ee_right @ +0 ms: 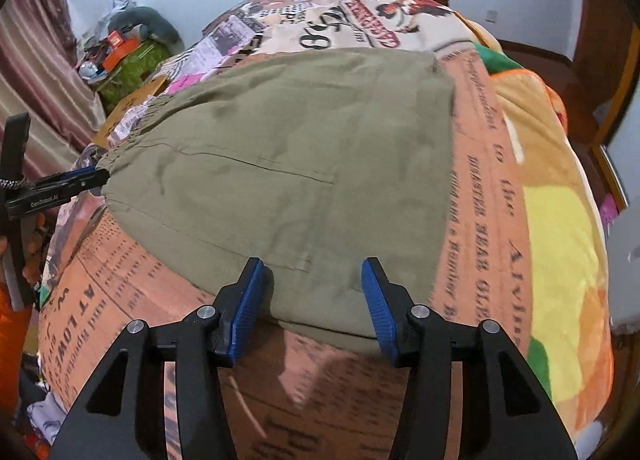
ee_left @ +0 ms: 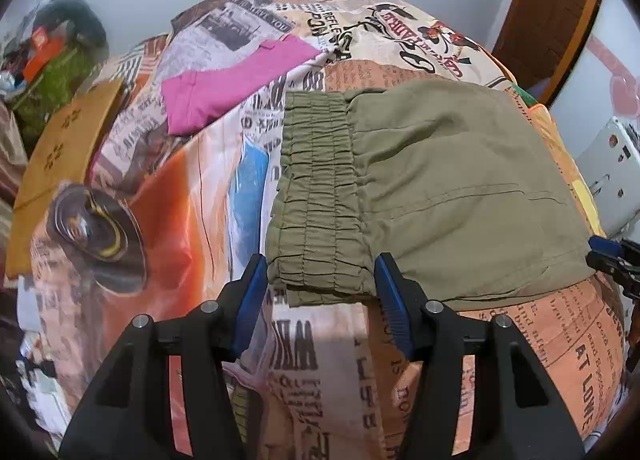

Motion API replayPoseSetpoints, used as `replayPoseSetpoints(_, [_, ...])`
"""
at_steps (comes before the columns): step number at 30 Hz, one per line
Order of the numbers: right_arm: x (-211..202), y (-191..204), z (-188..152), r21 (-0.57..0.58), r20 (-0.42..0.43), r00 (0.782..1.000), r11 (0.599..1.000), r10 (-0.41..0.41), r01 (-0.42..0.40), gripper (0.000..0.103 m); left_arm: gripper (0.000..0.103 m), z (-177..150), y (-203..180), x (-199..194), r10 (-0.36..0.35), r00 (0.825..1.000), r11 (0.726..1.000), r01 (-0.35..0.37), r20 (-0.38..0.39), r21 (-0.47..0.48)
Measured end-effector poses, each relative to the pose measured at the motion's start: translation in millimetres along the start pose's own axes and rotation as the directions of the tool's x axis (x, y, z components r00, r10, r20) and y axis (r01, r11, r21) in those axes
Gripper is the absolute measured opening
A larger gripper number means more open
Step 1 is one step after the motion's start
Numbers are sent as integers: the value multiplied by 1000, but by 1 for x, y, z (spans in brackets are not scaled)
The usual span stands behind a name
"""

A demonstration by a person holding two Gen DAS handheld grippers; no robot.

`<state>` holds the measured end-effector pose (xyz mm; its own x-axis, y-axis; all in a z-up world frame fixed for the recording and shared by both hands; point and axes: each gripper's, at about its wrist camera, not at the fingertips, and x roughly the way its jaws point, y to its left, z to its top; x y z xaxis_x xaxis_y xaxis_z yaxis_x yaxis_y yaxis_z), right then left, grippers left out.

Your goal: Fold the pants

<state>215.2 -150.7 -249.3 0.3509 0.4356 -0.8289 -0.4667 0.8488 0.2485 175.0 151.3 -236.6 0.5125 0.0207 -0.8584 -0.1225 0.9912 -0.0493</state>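
Olive pants (ee_left: pixel 432 188) lie folded flat on the newspaper-print bedspread (ee_left: pixel 192 220). The left tongs (ee_left: pixel 320 280) stand spread, their blue pads either side of the gathered elastic waistband (ee_left: pixel 316 196) at its near edge. The right tongs (ee_right: pixel 314 280) also stand spread over the near hem of the cloth. A pink garment (ee_left: pixel 228 88) lies well apart.

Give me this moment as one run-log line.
left gripper: open at elastic waistband | right gripper: open at near edge | olive pants: flat on printed bedspread
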Motion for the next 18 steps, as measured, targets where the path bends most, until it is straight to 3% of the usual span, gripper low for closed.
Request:
replayPoseSetpoints(8, [-3, 0, -5, -8, 6, 1000, 1000, 1, -1, 46, 63, -19, 1, 4, 20, 999, 999, -19, 26, -32])
replayPoseSetpoints(13, [-4, 0, -3, -5, 7, 1000, 1000, -6, 6, 47, 66, -16, 5, 3, 11, 1000, 998, -10, 6, -60])
replayPoseSetpoints(18, [-13, 0, 6, -6, 3, 1000, 1000, -30, 30, 50, 66, -4, -1, -10, 47, 999, 998, -47, 4, -33])
